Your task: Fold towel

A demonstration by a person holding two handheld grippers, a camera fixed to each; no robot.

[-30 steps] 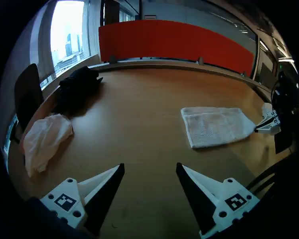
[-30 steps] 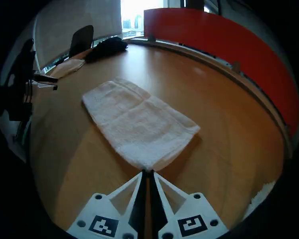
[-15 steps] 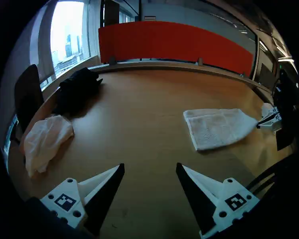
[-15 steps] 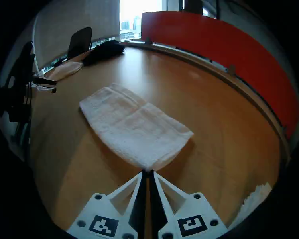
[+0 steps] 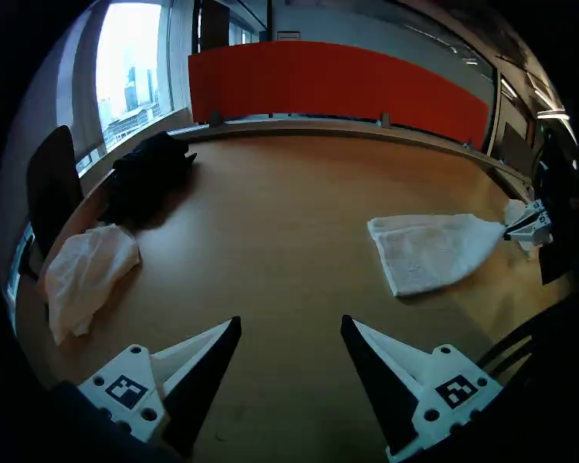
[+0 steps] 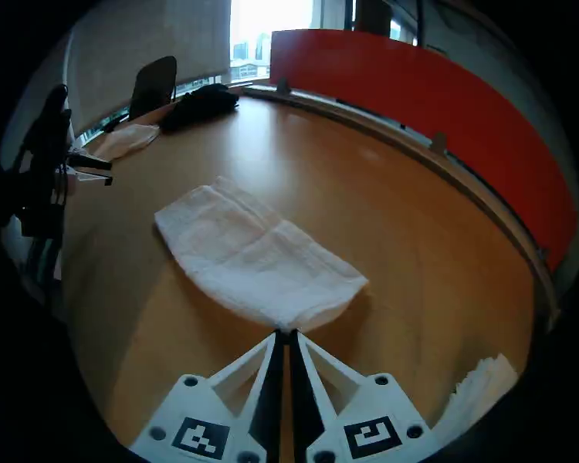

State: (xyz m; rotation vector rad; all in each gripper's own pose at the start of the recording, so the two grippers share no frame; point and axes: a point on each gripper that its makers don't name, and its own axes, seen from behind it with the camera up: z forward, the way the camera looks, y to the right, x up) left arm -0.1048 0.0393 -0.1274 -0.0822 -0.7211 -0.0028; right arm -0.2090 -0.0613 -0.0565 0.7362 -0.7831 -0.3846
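While the left tongs (image 5: 289, 320) hang over the bare wooden tabletop (image 5: 289, 208) in the left gripper view, we see their two fingers spread wide apart with nothing between them. Ahead of them and off to the right lies the white towel (image 5: 432, 251), folded and resting on the wood, well apart from these fingers. Its far right end narrows to a point, and there the right tongs (image 5: 527, 225) meet it. To the left of the left tongs sits a crumpled white cloth (image 5: 85, 278), and beyond it, further ahead, a black bundle (image 5: 147, 181). A dark chair (image 5: 50, 193) stands past the tabletop's left edge, a bright window (image 5: 127, 77) rises behind it, and a red partition (image 5: 336, 81) runs along the far edge.

In the right gripper view, we find the right tongs (image 6: 286, 333) closed tight, their tips pressed together on the towel's (image 6: 251, 258) near corner. The towel spreads away from the tips, ahead and slightly left, flat on the tabletop (image 6: 413, 255). Far to the left of these tongs we make out the left tongs (image 6: 85, 166). A stack of white cloth (image 6: 482, 386) lies low on the right, near the tabletop's edge. The black bundle (image 6: 204, 100) and crumpled white cloth (image 6: 127, 139) sit far ahead, and the red partition (image 6: 444, 100) curves along the right.
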